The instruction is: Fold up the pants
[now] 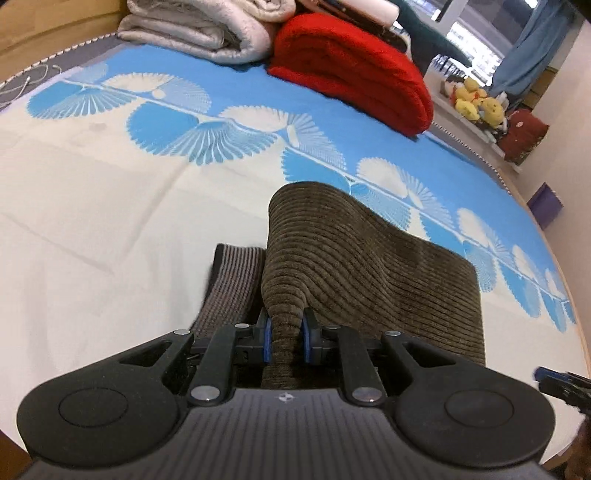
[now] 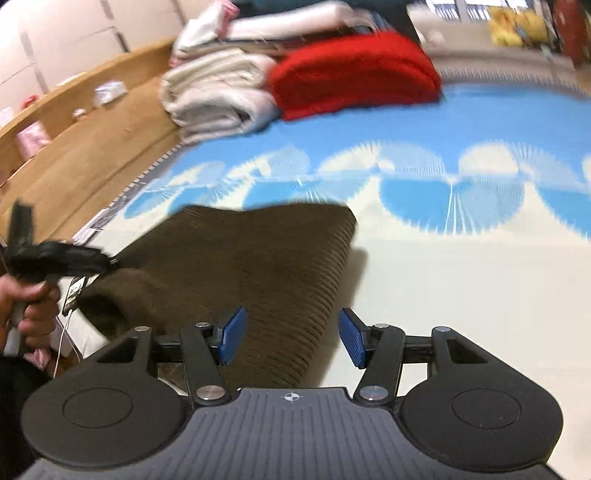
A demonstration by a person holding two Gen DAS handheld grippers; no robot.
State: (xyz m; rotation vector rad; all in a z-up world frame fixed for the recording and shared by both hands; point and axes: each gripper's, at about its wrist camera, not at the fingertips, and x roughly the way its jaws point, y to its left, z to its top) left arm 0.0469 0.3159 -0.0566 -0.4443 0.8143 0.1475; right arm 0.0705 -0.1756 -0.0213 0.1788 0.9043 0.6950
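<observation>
Brown corduroy pants lie folded on the bed, their grey ribbed waistband showing to the left. My left gripper is shut on a bunched fold of the corduroy, lifting it off the sheet. In the right wrist view the pants stretch from the lower middle toward the left. My right gripper stands open just above their near edge, and the blue pads do not press the cloth. At the left a hand holds the left gripper, blurred, at the pants' far corner.
The bed sheet is cream with blue fan patterns. A folded red blanket and a folded grey blanket sit at the far end. Yellow plush toys rest on a ledge to the right. A wooden shelf runs along the left.
</observation>
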